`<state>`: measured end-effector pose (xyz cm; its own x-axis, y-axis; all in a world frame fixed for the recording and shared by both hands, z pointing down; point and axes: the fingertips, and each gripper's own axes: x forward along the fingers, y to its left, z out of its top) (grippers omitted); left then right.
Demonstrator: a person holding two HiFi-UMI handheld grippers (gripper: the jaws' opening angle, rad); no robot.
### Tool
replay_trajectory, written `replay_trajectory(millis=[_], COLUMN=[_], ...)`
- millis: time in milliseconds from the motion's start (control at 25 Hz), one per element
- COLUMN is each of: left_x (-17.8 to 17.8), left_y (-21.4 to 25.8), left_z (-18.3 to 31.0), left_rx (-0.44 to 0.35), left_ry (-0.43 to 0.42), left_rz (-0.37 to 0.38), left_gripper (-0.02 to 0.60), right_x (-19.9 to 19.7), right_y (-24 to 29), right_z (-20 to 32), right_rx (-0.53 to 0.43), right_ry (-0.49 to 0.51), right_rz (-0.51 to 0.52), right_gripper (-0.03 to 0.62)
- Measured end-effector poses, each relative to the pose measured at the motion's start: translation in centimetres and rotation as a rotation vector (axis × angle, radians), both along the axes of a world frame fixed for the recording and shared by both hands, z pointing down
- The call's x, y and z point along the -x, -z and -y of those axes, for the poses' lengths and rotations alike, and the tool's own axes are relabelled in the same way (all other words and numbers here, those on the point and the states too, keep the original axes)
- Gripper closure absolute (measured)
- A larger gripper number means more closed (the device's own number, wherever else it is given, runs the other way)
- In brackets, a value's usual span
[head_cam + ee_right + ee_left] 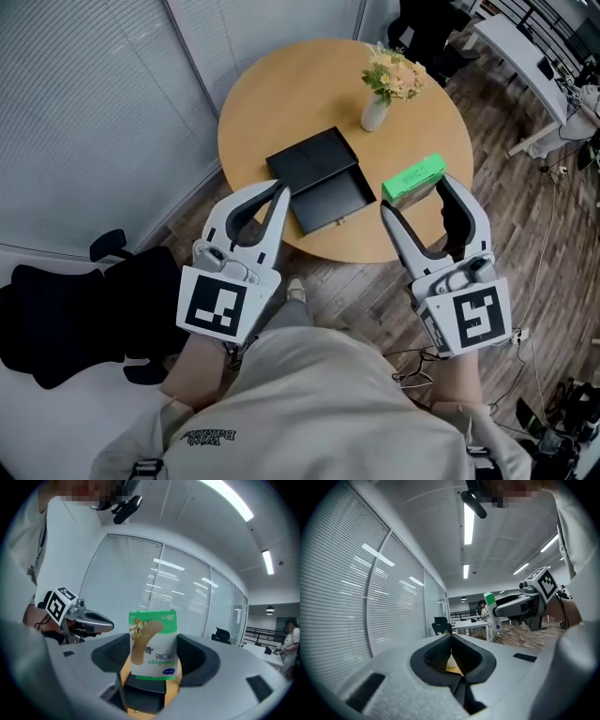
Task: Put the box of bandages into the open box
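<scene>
The green and white box of bandages (413,177) (153,644) is off the table, with my right gripper (414,192) (153,654) shut on it over the table's near right edge. The left gripper view shows that box (489,600) sticking up from the right gripper (512,604). The open black box (319,180) lies in the middle of the round wooden table (272,89), with its tray toward me; part of it (145,691) shows below the held box. My left gripper (281,192) (451,639) hovers at the table's near left edge, shut and empty.
A small white vase of flowers (380,94) stands behind the black box, right of centre. A black office chair (66,309) is at the lower left. Glass walls with blinds (84,103) run along the left. Desks (525,56) and cables fill the right.
</scene>
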<state>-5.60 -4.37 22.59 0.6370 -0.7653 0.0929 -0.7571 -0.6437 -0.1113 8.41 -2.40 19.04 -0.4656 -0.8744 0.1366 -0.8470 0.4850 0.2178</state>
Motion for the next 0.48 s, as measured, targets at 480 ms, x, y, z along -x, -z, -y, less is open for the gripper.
replay_trajectory(millis=[480], left_x=[3.5], left_y=[-0.8], left_z=[6.3], left_rx=[-0.004], left_ry=[-0.014], left_rz=[0.008], left_gripper=[0.559], right_x=[3.2], right_y=[0.0], right_z=[6.2], right_rx=[-0.007], right_ry=[-0.010], right_rz=[-0.019], right_gripper=[0.303])
